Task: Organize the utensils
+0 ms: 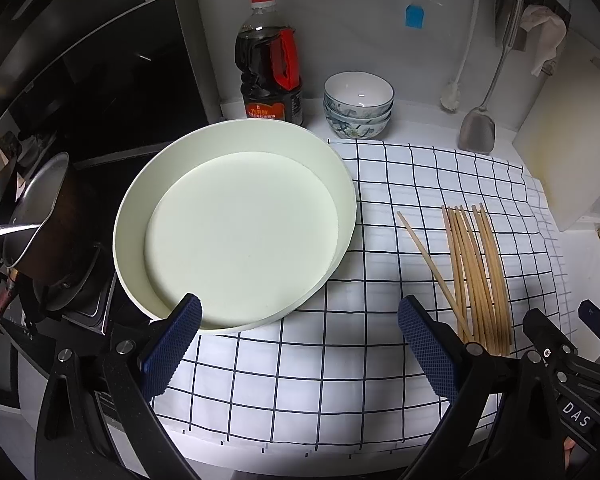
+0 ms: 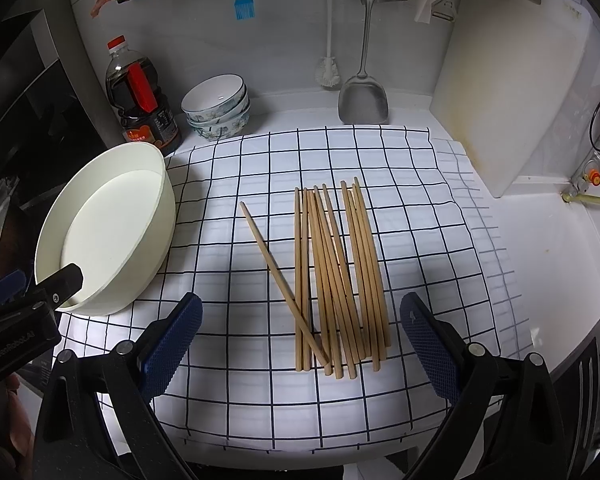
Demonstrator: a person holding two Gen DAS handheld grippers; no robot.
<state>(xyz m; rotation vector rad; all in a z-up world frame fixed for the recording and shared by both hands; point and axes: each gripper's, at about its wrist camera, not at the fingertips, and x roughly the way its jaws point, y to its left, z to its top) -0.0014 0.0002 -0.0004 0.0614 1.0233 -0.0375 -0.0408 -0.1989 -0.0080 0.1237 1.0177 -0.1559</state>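
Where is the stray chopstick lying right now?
In the right wrist view the stray chopstick lies slanted on the checked cloth, left of the chopstick bundle, its near end crossing the bundle; the white basin sits further left.

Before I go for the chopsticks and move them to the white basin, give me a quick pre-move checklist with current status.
1. Right gripper open: ok, jaws wide, nothing between the pads.
2. Left gripper open: ok, empty, hovering at the near rim of the white basin.
3. Chopsticks reachable: ok, lying flat on the checked cloth just ahead of the right gripper.
4. Chopsticks bundled: not ok, one stray chopstick lies diagonally across the others.
5. Basin free to receive: ok, nothing inside it.
6. Path from chopsticks to basin: ok, only bare cloth between them.
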